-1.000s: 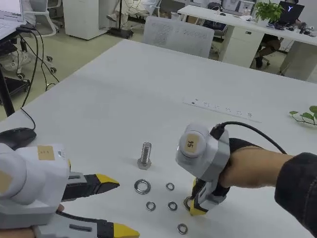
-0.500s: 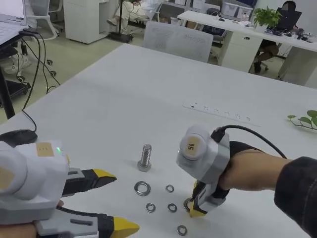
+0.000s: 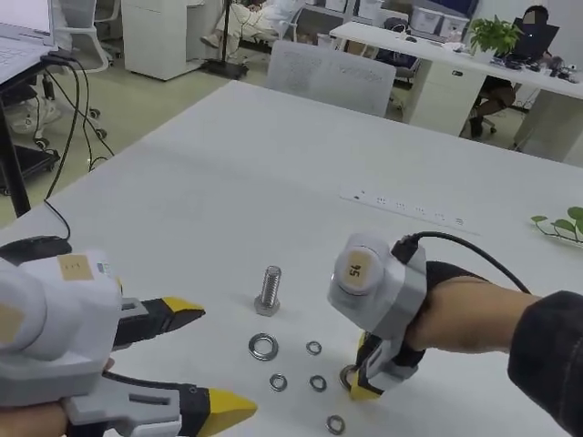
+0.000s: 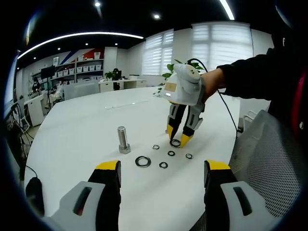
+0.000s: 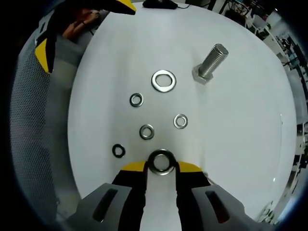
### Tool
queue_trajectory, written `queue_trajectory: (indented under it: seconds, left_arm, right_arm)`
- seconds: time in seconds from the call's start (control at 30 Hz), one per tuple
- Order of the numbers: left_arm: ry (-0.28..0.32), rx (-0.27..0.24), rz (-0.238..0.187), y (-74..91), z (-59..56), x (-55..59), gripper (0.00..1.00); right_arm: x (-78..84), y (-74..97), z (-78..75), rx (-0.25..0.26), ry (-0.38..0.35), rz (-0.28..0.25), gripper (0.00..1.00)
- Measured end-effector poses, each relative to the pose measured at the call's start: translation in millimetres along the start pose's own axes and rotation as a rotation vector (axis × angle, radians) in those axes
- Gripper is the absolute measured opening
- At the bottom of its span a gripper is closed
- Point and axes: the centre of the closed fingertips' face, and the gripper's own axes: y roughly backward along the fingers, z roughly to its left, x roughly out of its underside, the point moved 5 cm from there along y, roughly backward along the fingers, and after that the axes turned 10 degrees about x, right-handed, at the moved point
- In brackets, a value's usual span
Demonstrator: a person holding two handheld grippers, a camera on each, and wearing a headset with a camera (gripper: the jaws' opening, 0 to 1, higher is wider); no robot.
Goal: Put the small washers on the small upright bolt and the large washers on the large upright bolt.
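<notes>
— Bolt [image 3: 269,289] first: what do we see of it?

— We see one silver bolt standing upright on its hex head, threaded shank up. It is on the white worktop [image 3: 228,164], set in from the near edge.

— And the washers?

— A large washer [image 3: 263,346], a bright steel ring, lies flat just beside the bolt on its near-edge side. Four small washers [image 3: 313,348] lie scattered next to it, closer to that edge. In the right gripper view we make three of them shiny. The fourth is a dark washer [image 5: 118,150], the one nearest the edge.

— What has the right hand-held gripper [image 3: 357,387] got?

— Its yellow-tipped jaws point down at the worktop and are clenched on a fifth ring, the pinched washer [image 5: 161,162]. It is grey and shiny, held flat between the tips, just beside the small washers. We cannot tell whether it touches the worktop, nor judge its size against the others.

— And the left hand-held gripper [image 3: 214,360]?

— Released: its jaws are spread wide. It hovers by the near edge, pointed toward the bolt and well apart from every ring.
</notes>
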Motion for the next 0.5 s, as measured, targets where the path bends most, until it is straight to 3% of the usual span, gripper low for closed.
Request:
queue_trajectory:
  seconds: [0.5]
  left_arm:
    - [-0.009,-0.033,-0.012,2.1,3.6,-2.6,0.73]
  right_arm:
    - [-22.0,42.6,-20.0,0.047,0.002,-0.077,0.23]
